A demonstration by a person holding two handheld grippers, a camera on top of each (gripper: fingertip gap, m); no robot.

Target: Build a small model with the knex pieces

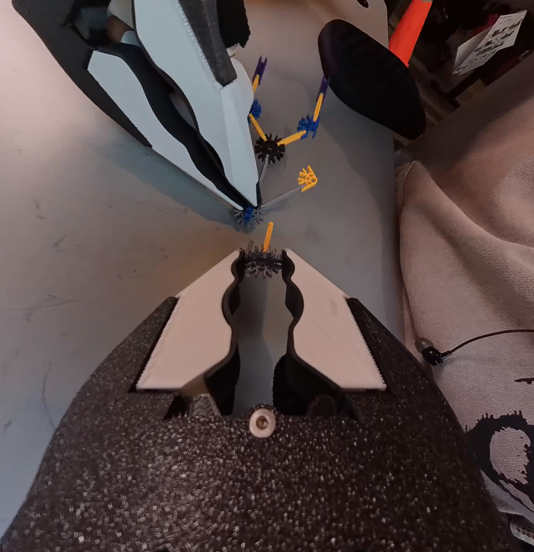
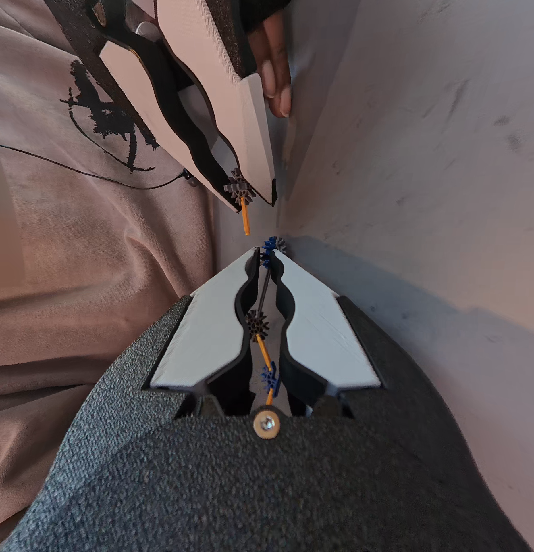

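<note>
the left gripper [image 1: 263, 259] is closed at its tips on a small grey snowflake-shaped plastic connector [image 1: 263, 264] with a short yellow plastic rod [image 1: 268, 236] projecting forward, its free end just short of the assembly opposite. the right gripper [image 2: 266, 254] is pinched nearly closed on a blue and grey connector hub [image 2: 273, 245] of a jointed rod-and-connector toy assembly [image 1: 285, 134], whose black wheel connector [image 1: 269, 148], yellow rods and blue joints trail over the pale grey tabletop [image 1: 95, 254]. a person's fingers [image 2: 276, 74] and beige printed garment [image 1: 468, 268] sit close by, with a black chair back [image 1: 370, 77] and an orange cone [image 1: 409, 33] beyond the table.
</note>
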